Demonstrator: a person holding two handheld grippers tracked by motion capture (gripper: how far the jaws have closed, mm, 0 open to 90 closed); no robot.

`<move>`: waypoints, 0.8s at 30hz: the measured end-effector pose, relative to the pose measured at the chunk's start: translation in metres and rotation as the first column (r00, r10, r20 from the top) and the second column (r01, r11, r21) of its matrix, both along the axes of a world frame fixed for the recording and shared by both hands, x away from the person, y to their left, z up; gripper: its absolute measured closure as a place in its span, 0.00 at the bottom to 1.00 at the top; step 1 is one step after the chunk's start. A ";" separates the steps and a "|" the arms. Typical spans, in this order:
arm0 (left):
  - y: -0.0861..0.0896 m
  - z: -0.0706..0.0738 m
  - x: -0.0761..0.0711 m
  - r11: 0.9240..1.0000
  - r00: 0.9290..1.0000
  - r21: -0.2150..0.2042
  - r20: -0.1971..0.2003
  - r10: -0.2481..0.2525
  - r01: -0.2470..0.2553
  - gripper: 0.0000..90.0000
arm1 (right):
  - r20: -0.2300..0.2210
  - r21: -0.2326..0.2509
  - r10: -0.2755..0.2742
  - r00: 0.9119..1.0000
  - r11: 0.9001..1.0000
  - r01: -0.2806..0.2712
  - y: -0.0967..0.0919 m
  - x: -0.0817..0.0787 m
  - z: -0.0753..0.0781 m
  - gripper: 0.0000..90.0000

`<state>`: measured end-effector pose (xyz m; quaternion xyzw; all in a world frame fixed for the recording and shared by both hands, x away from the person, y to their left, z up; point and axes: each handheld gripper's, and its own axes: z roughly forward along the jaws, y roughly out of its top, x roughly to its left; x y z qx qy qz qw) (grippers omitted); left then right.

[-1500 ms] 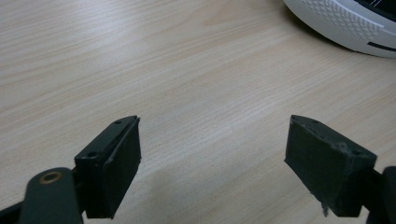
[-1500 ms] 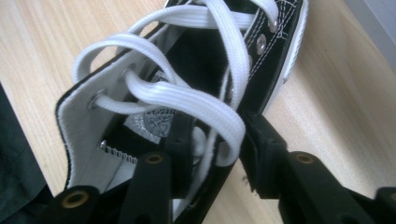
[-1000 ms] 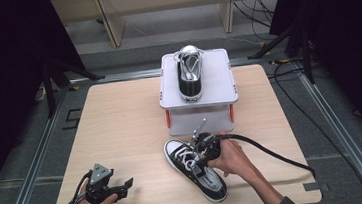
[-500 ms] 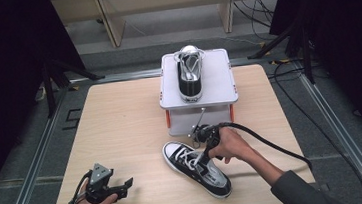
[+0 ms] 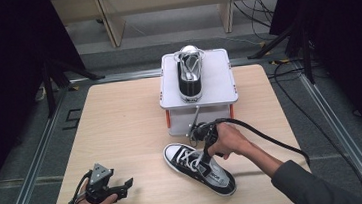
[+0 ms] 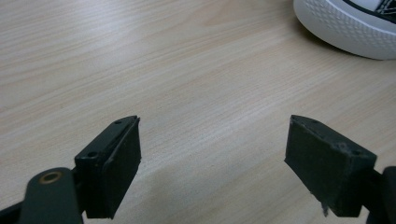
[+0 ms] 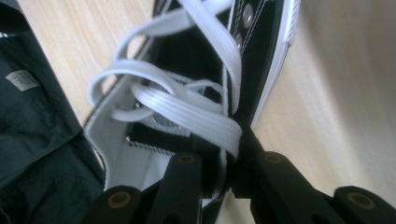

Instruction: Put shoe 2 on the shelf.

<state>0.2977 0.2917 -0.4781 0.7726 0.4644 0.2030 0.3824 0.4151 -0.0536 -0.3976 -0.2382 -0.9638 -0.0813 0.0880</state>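
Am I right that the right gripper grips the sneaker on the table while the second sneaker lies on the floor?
Not quite: the second sneaker stands on the white box, as the high view shows. The right gripper does grip the sneaker on the table.

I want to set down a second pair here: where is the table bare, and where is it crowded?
The table is bare left of the white box, from its far-left corner down toward the left gripper. A narrower strip lies right of the box. It is crowded in front of the box, where the right gripper grips the near shoe.
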 end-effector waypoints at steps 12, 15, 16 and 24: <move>0.000 0.000 0.000 1.000 1.000 0.004 0.000 0.001 -0.001 0.20 | 0.053 -0.033 -0.042 0.998 0.999 0.044 -0.041 -0.007 0.068 0.94; 0.000 0.000 0.000 1.000 1.000 0.008 -0.003 -0.005 0.005 0.20 | 0.065 -0.013 -0.082 0.995 0.996 0.083 -0.052 -0.009 0.090 0.94; 0.000 0.000 0.000 1.000 1.000 0.004 -0.004 0.004 -0.004 0.20 | 0.081 0.009 -0.065 0.995 0.998 0.065 -0.057 -0.008 0.099 0.94; 0.000 0.000 0.001 1.000 1.000 0.009 0.002 -0.008 0.008 0.20 | 0.160 0.064 -0.108 0.981 0.993 0.098 -0.079 -0.018 0.162 0.94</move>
